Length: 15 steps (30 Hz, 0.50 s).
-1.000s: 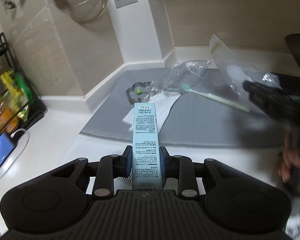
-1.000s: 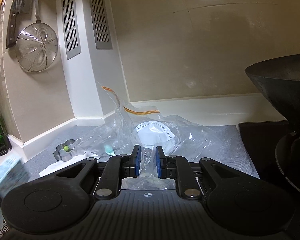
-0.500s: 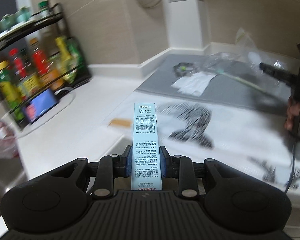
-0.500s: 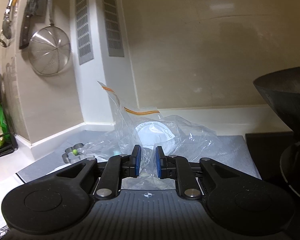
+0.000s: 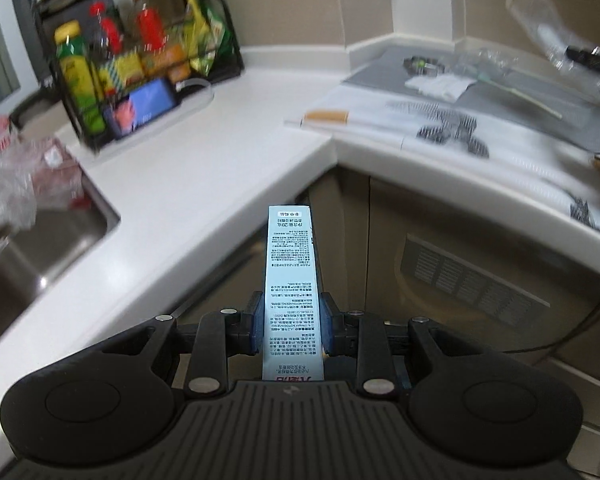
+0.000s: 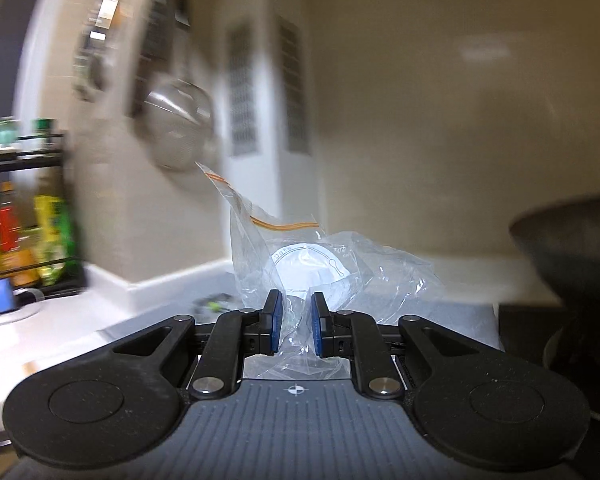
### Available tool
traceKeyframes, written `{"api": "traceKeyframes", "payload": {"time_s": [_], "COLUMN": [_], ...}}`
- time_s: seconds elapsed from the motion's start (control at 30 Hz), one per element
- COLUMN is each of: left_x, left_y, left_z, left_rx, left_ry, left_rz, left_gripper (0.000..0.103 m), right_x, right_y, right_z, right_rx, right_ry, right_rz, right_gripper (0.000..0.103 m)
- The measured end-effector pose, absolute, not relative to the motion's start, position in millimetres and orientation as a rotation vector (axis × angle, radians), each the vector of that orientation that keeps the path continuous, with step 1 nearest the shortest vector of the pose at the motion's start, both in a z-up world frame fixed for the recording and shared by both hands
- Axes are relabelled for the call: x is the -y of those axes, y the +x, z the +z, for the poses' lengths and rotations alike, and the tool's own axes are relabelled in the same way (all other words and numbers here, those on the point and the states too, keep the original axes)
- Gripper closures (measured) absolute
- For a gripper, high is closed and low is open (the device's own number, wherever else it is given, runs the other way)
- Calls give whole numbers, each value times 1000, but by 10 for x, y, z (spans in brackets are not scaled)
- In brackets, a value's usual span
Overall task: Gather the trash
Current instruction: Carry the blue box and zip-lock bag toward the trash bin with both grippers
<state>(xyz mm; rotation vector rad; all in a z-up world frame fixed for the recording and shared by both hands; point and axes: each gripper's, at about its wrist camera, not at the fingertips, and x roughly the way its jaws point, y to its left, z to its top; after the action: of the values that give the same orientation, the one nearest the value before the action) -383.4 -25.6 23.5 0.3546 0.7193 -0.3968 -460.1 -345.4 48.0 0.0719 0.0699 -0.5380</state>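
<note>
My left gripper is shut on a slim light-blue printed box and holds it out past the white counter's inner corner, above the cabinet fronts. My right gripper is shut on a clear zip bag with an orange seal strip and a white round label, lifted over the grey mat. In the left wrist view the bag and the right gripper's tip show at the far right. On the grey mat lie a white tissue, a green-headed stick and a metal cookie cutter.
A black rack of sauce bottles with a small screen stands on the white counter. A steel sink with crumpled plastic is at left. A cigarette-like stick lies on patterned paper. A dark wok sits at right.
My left gripper has pulled back and down off the counter with the box, turning left toward the sink and rack. My right gripper has swung left, still holding the bag.
</note>
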Motion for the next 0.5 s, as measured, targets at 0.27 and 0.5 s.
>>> {"api": "traceKeyframes", "payload": {"time_s": [0.27,0.5], "left_x": [82,-2], "left_y": [-3980,-4080], "left_z": [78,-17], "left_rx": [-742,-741], "left_ry": [319,328], "left_rz": [-431,-453], "left_gripper": [73,73], "right_x": [2624,2067], "right_y": [-5267,-5524], "right_z": [628,500], "right_rx": [-59,-161], "right_ry": [39,67], "right_rz": [-368,-210], "right_gripper": [86,86]}}
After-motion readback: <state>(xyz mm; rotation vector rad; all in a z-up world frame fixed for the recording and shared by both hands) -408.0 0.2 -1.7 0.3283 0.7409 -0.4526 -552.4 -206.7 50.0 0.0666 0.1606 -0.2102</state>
